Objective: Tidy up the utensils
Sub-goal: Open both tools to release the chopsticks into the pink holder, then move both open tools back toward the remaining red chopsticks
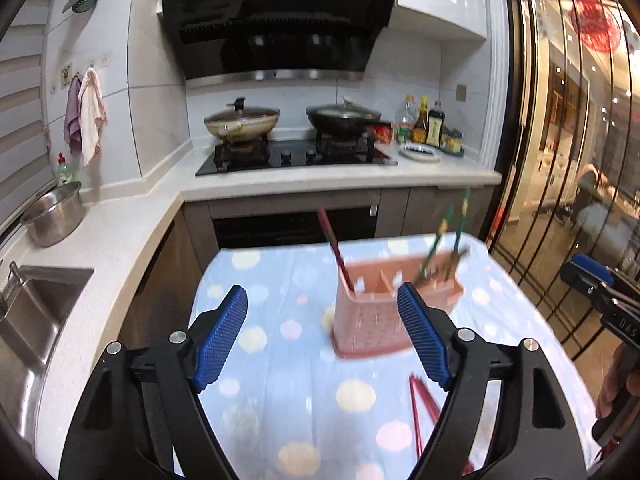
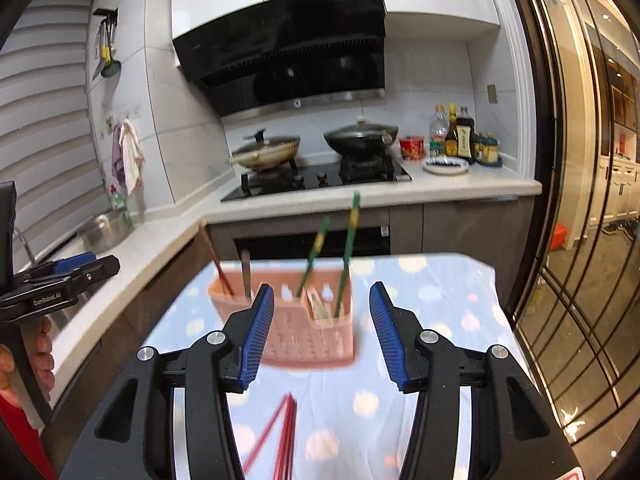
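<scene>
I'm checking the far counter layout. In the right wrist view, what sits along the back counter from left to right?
Steel bowl → tan lidded wok → black lidded wok → red tub → sauce bottles.

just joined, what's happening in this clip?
A person is sorting chopsticks into a pink utensil holder on a table with a dotted blue cloth. Green chopsticks and a red one already stand in its compartments. More red chopsticks lie loose on the cloth in front of it. The left gripper and right gripper are both open, holding nothing, above the cloth near the holder.
</scene>
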Motion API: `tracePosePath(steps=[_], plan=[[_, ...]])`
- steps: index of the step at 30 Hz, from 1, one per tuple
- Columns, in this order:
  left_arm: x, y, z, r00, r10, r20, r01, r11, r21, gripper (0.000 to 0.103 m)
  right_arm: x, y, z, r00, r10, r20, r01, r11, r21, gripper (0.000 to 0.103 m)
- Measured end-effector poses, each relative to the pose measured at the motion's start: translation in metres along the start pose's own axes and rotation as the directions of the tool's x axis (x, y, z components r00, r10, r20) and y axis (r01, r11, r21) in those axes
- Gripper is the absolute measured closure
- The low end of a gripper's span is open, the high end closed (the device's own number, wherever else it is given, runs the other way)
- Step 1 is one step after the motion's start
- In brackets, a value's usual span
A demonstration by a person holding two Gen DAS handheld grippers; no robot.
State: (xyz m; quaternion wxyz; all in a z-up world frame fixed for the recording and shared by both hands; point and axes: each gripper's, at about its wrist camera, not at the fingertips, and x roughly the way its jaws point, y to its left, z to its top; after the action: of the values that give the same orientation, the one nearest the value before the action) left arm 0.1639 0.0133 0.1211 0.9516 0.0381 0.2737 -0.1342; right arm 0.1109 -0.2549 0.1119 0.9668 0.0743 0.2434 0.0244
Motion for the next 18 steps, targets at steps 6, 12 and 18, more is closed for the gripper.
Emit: tracePosePath(steps=[6, 12, 18], plan=[[0.002, -0.019, -0.078, 0.989, -0.023, -0.146, 0.024, 1.000, 0.004, 0.029, -0.021, -0.004, -0.088, 0.990, -0.063, -0.126, 0.062, 0.998, -0.017, 0.054], [0.007, -0.037, -0.146, 0.955, -0.061, -0.289, 0.057, 0.998, -0.022, 0.029, -0.035, 0.005, -0.161, 0.963, -0.067, -0.260, 0.061, 0.998, -0.032, 0.054], [0.005, -0.055, -0.183, 0.934, -0.077, -0.350, 0.077, 0.997, -0.014, 0.029, -0.038, 0.020, -0.200, 0.944, -0.037, -0.329, 0.025, 0.999, -0.040, 0.054]])
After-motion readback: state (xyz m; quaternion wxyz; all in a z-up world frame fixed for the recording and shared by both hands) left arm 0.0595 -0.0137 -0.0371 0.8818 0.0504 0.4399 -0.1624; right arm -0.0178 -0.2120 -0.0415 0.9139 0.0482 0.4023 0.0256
